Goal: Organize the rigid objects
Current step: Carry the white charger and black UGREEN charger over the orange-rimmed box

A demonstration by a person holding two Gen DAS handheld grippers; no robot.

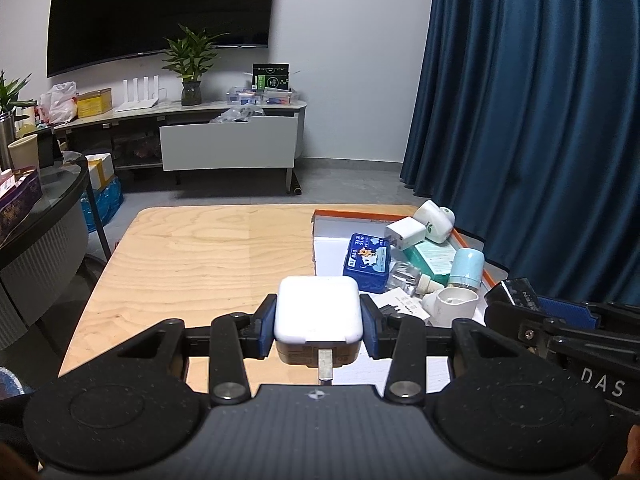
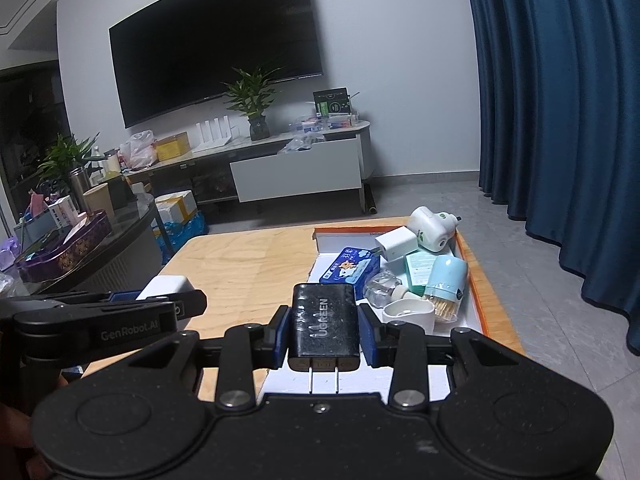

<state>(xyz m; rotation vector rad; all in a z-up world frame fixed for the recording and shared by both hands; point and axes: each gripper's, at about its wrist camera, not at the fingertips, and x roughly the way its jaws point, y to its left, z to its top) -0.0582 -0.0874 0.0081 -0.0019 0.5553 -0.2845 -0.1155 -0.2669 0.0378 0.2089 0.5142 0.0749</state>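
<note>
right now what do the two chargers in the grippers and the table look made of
White charger: probably glossy plastic, smooth with a soft sheen. Black charger: likely satin plastic, printed lettering, metal prongs. Table: light wood or veneer, visible grain, matte.

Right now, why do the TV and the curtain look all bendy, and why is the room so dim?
Left wrist view: the fisheye lens bows the TV and curtain. Right wrist view: same bending, corners go dark, light is dim, yet the black charger looks sharp.
</note>
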